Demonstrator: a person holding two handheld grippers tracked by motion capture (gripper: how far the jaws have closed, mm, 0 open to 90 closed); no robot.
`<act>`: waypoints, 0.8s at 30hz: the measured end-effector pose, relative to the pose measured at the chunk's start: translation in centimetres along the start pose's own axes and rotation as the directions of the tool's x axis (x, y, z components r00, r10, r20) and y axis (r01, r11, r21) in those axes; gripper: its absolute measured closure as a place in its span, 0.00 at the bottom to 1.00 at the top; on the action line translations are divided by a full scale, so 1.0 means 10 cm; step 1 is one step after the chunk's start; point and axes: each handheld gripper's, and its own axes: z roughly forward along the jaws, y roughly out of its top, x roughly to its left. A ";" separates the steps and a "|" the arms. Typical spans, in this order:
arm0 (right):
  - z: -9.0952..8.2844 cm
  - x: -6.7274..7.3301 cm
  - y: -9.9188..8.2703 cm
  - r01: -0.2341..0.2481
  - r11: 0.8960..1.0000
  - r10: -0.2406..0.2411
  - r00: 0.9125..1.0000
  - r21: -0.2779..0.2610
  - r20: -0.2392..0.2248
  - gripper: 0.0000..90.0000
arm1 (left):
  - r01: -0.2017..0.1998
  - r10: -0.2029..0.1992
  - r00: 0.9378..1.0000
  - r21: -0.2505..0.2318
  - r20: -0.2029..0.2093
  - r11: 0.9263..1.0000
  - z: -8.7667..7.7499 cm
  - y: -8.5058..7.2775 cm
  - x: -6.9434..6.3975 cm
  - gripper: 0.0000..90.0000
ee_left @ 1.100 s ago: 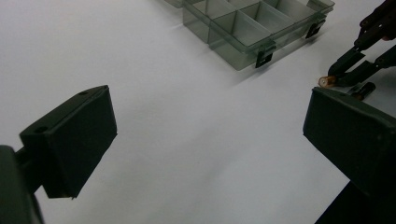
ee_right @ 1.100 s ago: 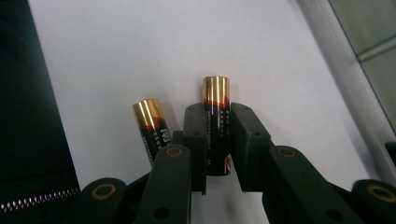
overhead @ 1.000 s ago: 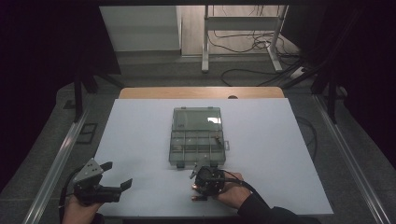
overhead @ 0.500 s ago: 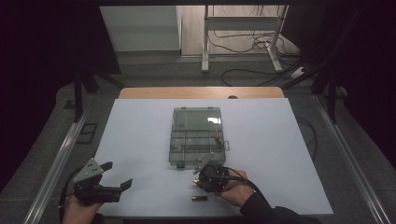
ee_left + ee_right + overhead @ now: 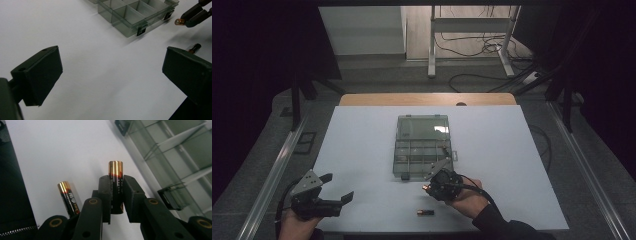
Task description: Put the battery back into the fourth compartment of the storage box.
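Observation:
My right gripper [image 5: 116, 182] is shut on a black and gold AA battery [image 5: 115, 187], whose gold end sticks out past the pads. In the high view this gripper [image 5: 428, 186] hovers just off the near right corner of the clear compartment box [image 5: 422, 147], which lies open with its lid folded back. A second battery [image 5: 425, 212] lies flat on the white table near the front edge, also visible as the second battery [image 5: 68, 197] to the left of the jaws. My left gripper [image 5: 338, 186] rests at the front left, open, with bare table between its fingers [image 5: 42, 72].
The white table top [image 5: 512, 150] has free room left and right of the box. The left gripper view shows the box's near corner and latches [image 5: 140, 31] and the right gripper [image 5: 192, 16] holding its battery above the table. Cables lie on the floor beyond the table.
The right gripper has lifted with the battery and shifted toward the box's near corner, uncovering the second battery on the table. The left gripper has stayed still.

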 end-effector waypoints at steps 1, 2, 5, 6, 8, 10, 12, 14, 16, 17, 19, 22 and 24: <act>-0.01 0.00 0.00 -0.005 1.000 0.005 1.000 -0.002 0.001 0.85 | 0.001 -0.001 1.000 0.000 0.000 1.000 0.00 0.00 0.00 0.04; -0.02 -0.02 0.00 -0.008 1.000 0.008 1.000 -0.006 0.005 0.85 | 0.001 -0.001 1.000 0.000 0.000 1.000 0.00 0.00 0.00 0.04; -0.06 -0.05 -0.01 -0.025 1.000 0.026 1.000 -0.015 0.014 0.85 | 0.000 0.000 1.000 0.000 0.000 1.000 0.00 0.00 0.00 0.04; -0.07 -0.06 -0.01 -0.028 0.999 0.029 0.999 -0.020 0.018 0.85 | 0.000 0.000 1.000 0.000 0.000 1.000 0.00 0.00 0.00 0.04; -0.09 -0.08 -0.02 -0.031 0.999 0.032 0.999 -0.031 0.025 0.85 | 0.000 0.000 1.000 0.001 0.000 1.000 0.00 0.00 0.00 0.04; -0.11 -0.11 -0.02 -0.039 0.998 0.040 0.999 -0.039 0.029 0.85 | 0.001 -0.001 1.000 0.000 0.000 1.000 0.00 0.00 0.00 0.04; -0.14 -0.14 -0.03 -0.051 0.997 0.053 0.998 -0.050 0.037 0.85 | 0.001 -0.001 1.000 0.000 0.000 1.000 0.00 0.00 0.00 0.04; -0.16 -0.16 -0.04 -0.060 0.997 0.062 0.997 -0.056 0.040 0.85 | 0.001 -0.001 1.000 0.000 0.000 1.000 0.00 0.00 0.00 0.04; -0.18 -0.19 -0.04 -0.068 0.996 0.070 0.996 -0.062 0.045 0.85 | 0.001 -0.001 1.000 0.000 0.000 1.000 0.00 0.00 0.00 0.04; -0.19 -0.20 -0.05 -0.069 0.996 0.072 0.996 -0.065 0.049 0.85 | 0.001 -0.001 1.000 0.001 0.000 1.000 0.00 0.00 0.00 0.04; -0.20 -0.23 -0.05 -0.074 0.995 0.078 0.995 -0.072 0.055 0.85 | 0.000 0.000 1.000 0.001 0.000 1.000 0.00 0.00 0.00 0.04; -0.23 -0.27 -0.06 -0.080 0.994 0.085 0.994 -0.077 0.063 0.85 | 0.000 0.000 1.000 0.001 0.000 1.000 0.00 0.00 0.00 0.04; -0.25 -0.29 -0.07 -0.093 0.992 0.098 0.993 -0.080 0.068 0.85 | 0.001 -0.001 1.000 0.001 0.000 1.000 0.00 0.00 0.00 0.04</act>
